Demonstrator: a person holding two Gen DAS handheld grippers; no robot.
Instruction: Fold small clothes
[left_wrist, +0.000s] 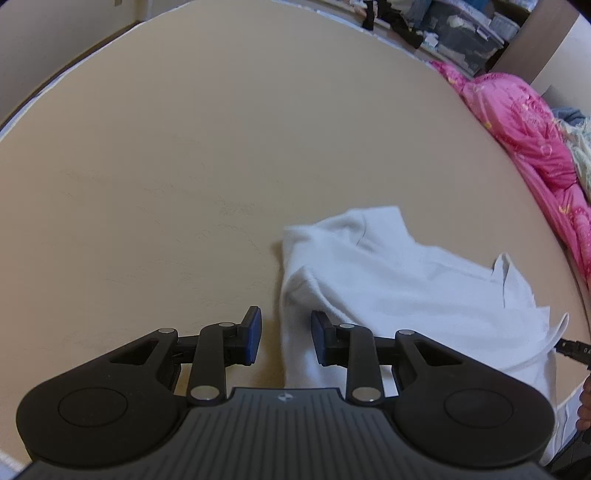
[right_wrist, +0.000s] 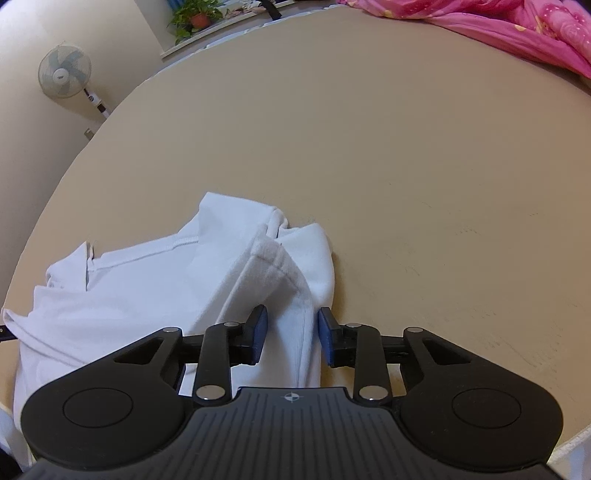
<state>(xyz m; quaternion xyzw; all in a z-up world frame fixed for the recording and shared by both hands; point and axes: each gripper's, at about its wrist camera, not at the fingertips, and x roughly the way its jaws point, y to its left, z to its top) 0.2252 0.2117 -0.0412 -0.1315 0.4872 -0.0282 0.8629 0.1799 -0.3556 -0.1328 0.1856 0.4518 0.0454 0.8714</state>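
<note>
Nearest the lens in the left wrist view is the ribbed grey body of the left gripper (left_wrist: 286, 334), stamped with a small round crosshair mark and no readable lettering; its two blue-padded fingers (left_wrist: 253, 334) stand partly apart, the left pad over bare table and the right pad over the edge of the white garment (left_wrist: 399, 280), with cloth lying below the gap but neither pad pressing on it, so it holds nothing; the garment, a small white piece with stitched seams and a thin strap or hem loop at its right side, lies rumpled and partly doubled over on the beige table (left_wrist: 184, 166), towards the near right of that view; a pink patterned quilt (left_wrist: 524, 140) is heaped along the table's far right edge, with storage bins behind it too blurred to read. In the right wrist view the right gripper (right_wrist: 291, 334) carries the same crosshair mark; its jaws are likewise partly open, straddling a raised fold of the garment (right_wrist: 192, 280), and the pads stand clear of the cloth on both sides; the table (right_wrist: 406, 147) runs bare beyond; a standing fan (right_wrist: 64, 74) stands by the wall at far left, its hub label illegible, and a potted plant (right_wrist: 194, 16) sits on a ledge above it.
</note>
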